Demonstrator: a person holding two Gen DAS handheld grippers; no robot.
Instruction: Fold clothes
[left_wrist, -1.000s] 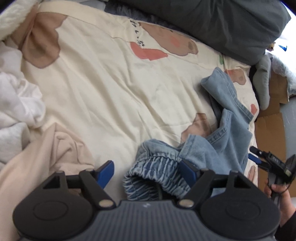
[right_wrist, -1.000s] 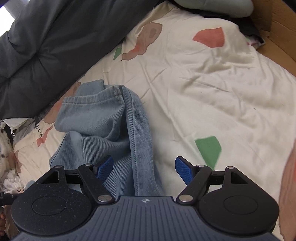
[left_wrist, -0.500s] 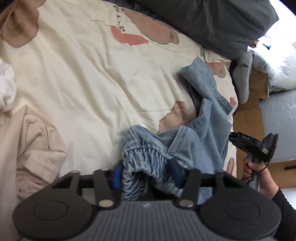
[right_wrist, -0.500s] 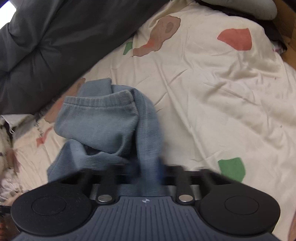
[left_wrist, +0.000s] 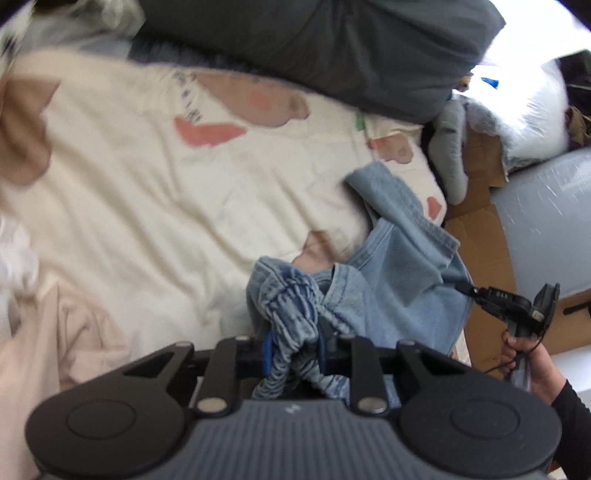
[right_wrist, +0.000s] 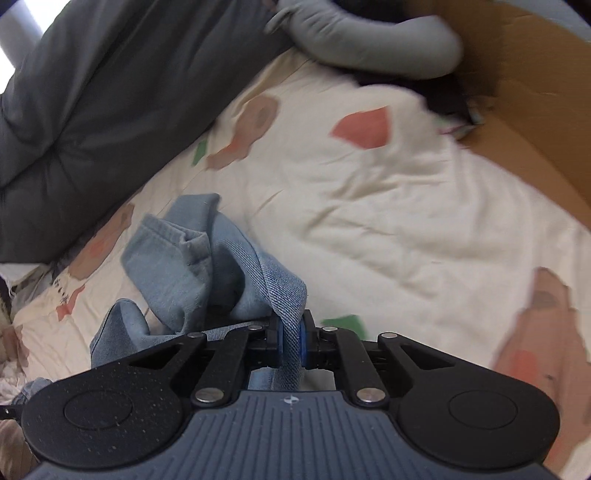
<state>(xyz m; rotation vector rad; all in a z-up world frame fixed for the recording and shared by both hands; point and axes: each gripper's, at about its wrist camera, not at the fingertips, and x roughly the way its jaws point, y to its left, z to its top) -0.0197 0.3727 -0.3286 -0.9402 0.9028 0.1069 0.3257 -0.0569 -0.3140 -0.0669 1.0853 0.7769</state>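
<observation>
Left gripper clamped on the jeans at the elastic waistband; right gripper pinching a denim fold, over the cream bedsheet.

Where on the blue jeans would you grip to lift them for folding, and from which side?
Grip the jeans at the gathered elastic waistband, from its open near edge. The bunched band is thick and stands off the quilt, so jaws can straddle it, as the left gripper does.
</observation>
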